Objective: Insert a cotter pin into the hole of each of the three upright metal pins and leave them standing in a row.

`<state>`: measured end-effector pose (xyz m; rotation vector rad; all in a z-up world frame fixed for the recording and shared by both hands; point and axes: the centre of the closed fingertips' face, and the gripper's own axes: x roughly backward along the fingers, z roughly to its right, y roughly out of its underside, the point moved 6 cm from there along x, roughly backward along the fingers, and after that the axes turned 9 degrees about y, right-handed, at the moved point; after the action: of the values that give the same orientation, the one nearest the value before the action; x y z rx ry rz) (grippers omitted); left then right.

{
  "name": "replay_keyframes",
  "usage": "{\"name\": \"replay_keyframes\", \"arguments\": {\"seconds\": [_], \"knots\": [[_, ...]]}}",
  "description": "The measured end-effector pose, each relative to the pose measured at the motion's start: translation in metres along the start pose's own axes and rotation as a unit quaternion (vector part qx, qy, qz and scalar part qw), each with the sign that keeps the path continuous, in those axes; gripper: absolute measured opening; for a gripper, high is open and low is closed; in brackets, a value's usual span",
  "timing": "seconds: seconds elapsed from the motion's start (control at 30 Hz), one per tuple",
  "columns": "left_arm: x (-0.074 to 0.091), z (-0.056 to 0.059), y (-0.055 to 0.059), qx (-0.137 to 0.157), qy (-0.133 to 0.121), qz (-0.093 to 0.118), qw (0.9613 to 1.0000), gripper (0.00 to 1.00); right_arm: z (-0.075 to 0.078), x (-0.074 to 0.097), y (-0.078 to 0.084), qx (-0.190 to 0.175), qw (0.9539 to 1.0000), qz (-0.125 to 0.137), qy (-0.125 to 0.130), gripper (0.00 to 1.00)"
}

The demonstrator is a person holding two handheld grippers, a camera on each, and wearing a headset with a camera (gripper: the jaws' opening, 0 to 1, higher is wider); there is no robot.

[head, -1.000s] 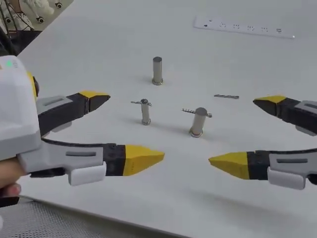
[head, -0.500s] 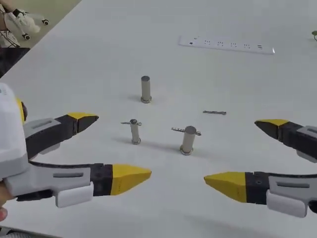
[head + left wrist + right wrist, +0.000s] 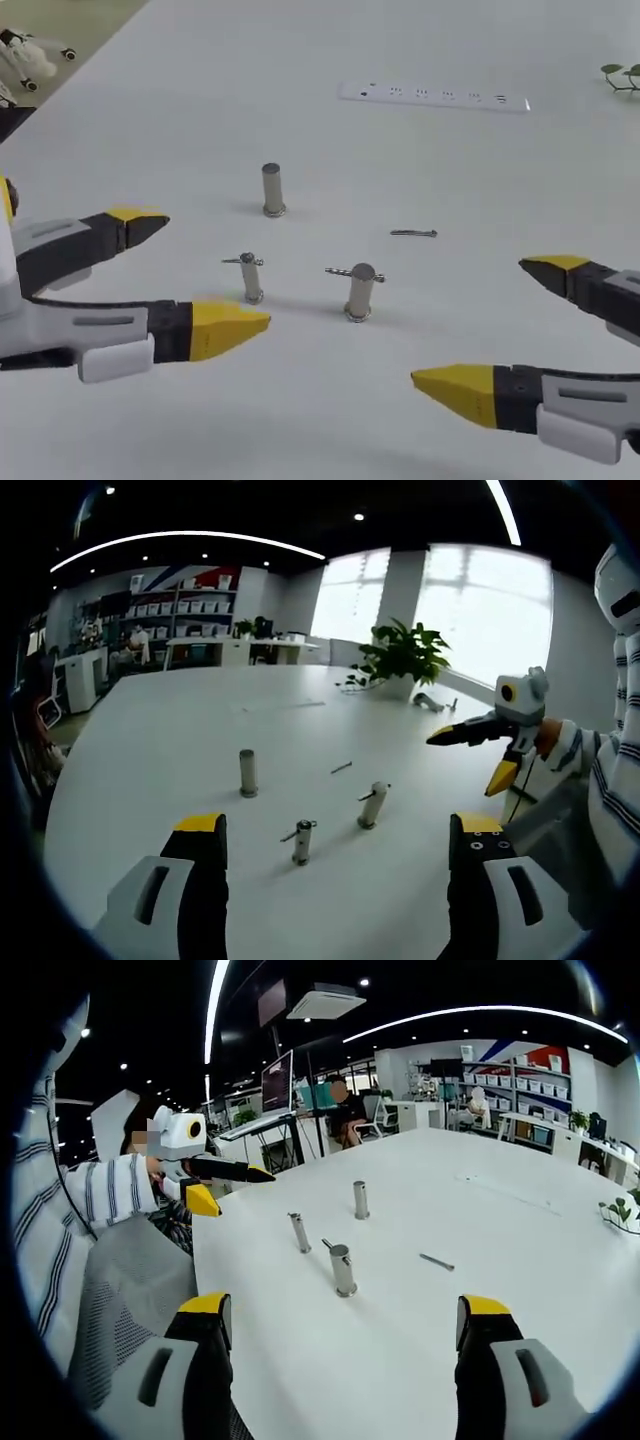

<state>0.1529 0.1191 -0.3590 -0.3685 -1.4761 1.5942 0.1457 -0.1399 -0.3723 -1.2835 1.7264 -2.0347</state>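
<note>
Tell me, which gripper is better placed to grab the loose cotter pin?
Probably right: the right gripper is open, and the loose cotter pin lies nearer it than the left gripper.

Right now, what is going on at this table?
The hand-held left claw and right claw hover open and empty over the white table. The thin near pin and the thick near pin each carry a cotter pin. The far pin has none; a loose cotter pin lies on the table.

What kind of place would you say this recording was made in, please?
Probably an open-plan office or lab: a large white table, shelves of boxes on the far wall, and a potted plant beside big windows.
</note>
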Motion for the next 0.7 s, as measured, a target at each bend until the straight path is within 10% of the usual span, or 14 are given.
{"name": "replay_keyframes", "arguments": {"seconds": [0.7], "knots": [[-0.037, -0.041, -0.034, -0.033, -0.014, -0.027, 0.999, 0.83, 0.008, 0.01, 0.007, -0.006, 0.9997, -0.011, 0.022, 0.9]]}}
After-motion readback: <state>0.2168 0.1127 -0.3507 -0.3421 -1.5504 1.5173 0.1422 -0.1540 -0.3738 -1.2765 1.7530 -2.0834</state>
